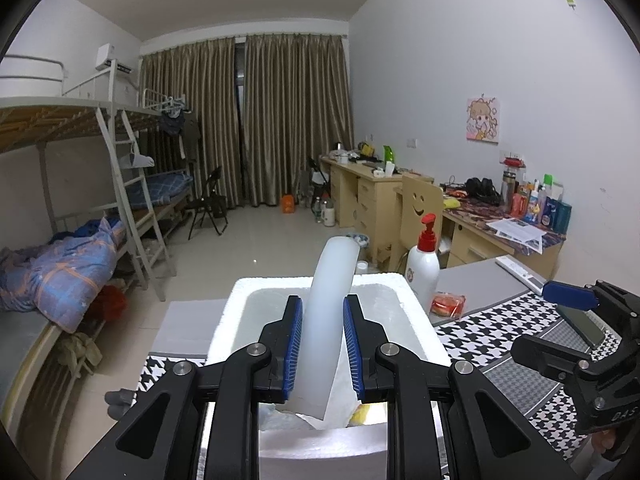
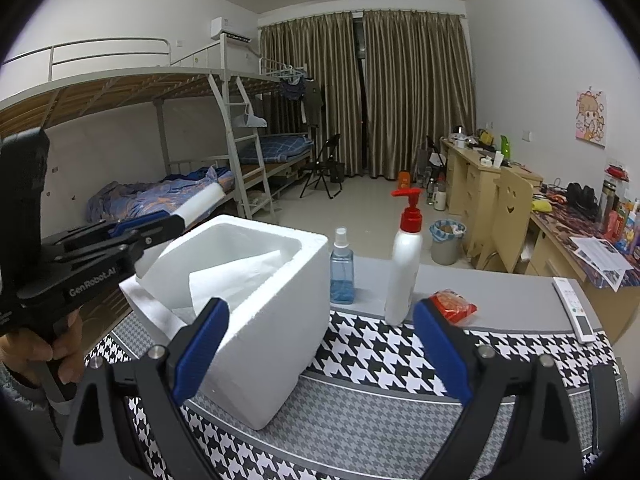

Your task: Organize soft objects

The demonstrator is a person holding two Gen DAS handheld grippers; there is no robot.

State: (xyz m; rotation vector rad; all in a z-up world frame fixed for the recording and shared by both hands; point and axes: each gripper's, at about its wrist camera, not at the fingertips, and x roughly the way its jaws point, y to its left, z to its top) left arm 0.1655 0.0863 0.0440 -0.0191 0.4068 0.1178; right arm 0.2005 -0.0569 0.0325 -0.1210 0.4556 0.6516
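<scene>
My left gripper (image 1: pixel 320 338) is shut on a white foam strip (image 1: pixel 330 300) and holds it over the open white foam box (image 1: pixel 236 312). In the right wrist view the same gripper (image 2: pixel 160 224) comes in from the left with the foam strip (image 2: pixel 202 200) sticking out over the box (image 2: pixel 280 292). White tissue paper (image 2: pixel 236 276) lies inside the box. My right gripper (image 2: pixel 320 344) is open and empty, low over the houndstooth cloth (image 2: pixel 380 356), just right of the box.
A white pump bottle with a red cap (image 2: pixel 404 264), a blue spray bottle (image 2: pixel 342 268), a red snack packet (image 2: pixel 452 304) and a white remote (image 2: pixel 572 308) stand on the grey table (image 2: pixel 500 296) behind the cloth. Bunk beds stand left, desks right.
</scene>
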